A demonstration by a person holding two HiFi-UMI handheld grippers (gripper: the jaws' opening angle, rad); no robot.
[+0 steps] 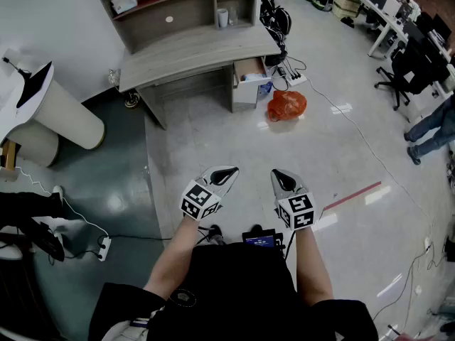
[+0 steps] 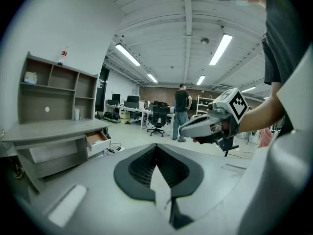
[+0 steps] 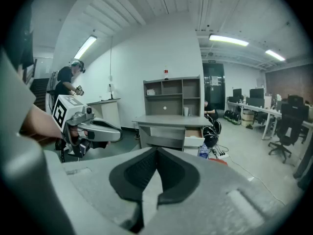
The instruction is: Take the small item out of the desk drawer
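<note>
- You hold your left gripper point(image 1: 229, 171) and right gripper point(image 1: 278, 175) side by side, well short of the desk point(image 1: 192, 52). Both pairs of jaws are pressed together, with nothing between them.
- An orange plastic bag point(image 1: 286, 105) lies on the floor just before the desk's right end.
- The drawer point(image 1: 249, 67) stands open at that end; its contents are too small to make out.

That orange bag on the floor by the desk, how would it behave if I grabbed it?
The orange bag looks thin and crumpled, so it's probably floppy and light. It slumps on the floor, so it likely won't roll.
</note>
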